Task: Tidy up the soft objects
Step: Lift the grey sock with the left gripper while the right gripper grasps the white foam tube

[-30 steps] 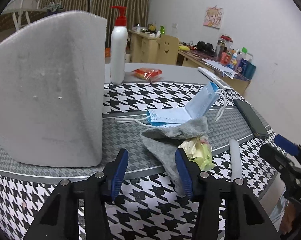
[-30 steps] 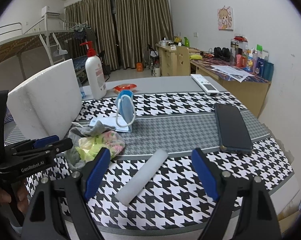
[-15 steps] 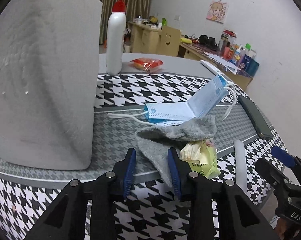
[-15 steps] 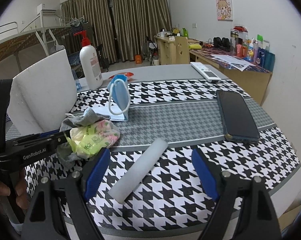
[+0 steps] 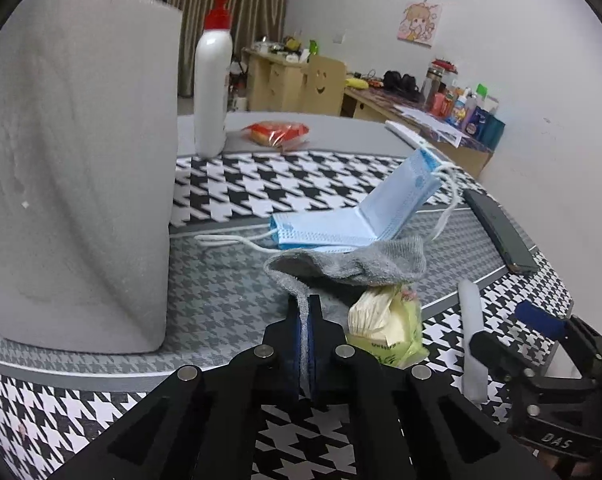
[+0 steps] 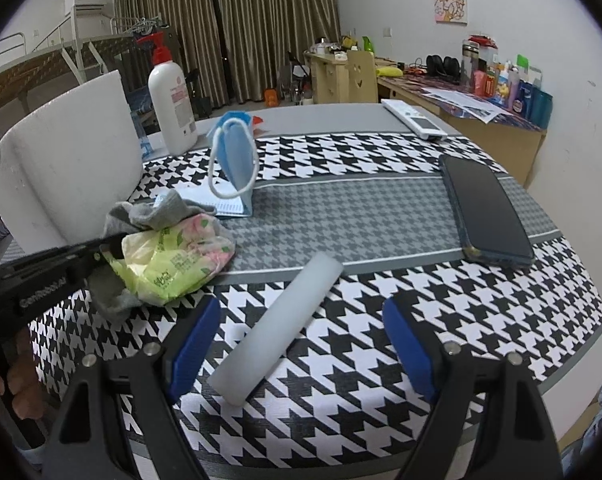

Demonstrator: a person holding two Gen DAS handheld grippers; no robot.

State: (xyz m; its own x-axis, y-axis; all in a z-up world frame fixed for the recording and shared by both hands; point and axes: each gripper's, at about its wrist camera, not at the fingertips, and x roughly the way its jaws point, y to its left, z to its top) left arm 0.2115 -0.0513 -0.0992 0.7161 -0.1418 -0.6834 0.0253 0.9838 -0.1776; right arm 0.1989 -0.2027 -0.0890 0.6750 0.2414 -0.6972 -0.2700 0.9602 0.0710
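**A:** Standing right by the table [image 6: 381, 200]. The left tongs [image 5: 304, 312] are pinched tight on the near edge of the grey sock [image 5: 353, 264]. The cloth goes right in between the blue pads. The sock is draped over a crumpled tissue pack [image 6: 177, 256], just in front of the folded blue face mask [image 5: 341, 220].

**B:** And the other pair?

**A:** The right tongs [image 6: 297, 344] are wide but closing in, one pad on each side of the white foam stick [image 6: 285, 320], not pressing on it yet. The stick lies at a slant, to the right of the sock pile.

**B:** So what could go wrong?

**A:** My guess is that if the sock gets lifted straight up, it drags the tissue pack along or flips it off the near edge, since the pack sits partly under the cloth. The mask's ear loop [image 5: 229, 240] also runs close to the sock, so it could snag and come along.

**B:** And the stick?

**A:** It's round and slanted across the pads, so a squeeze could roll it or kick it out sideways. The left tongs are near enough that a skidding stick might bump them. The phone [image 6: 485, 212], further right of the sock, looks safely out of the way.

**B:** The big foam block [image 5: 73, 168]?

**A:** It stands left of the sock. A swing that way would probably knock it over.
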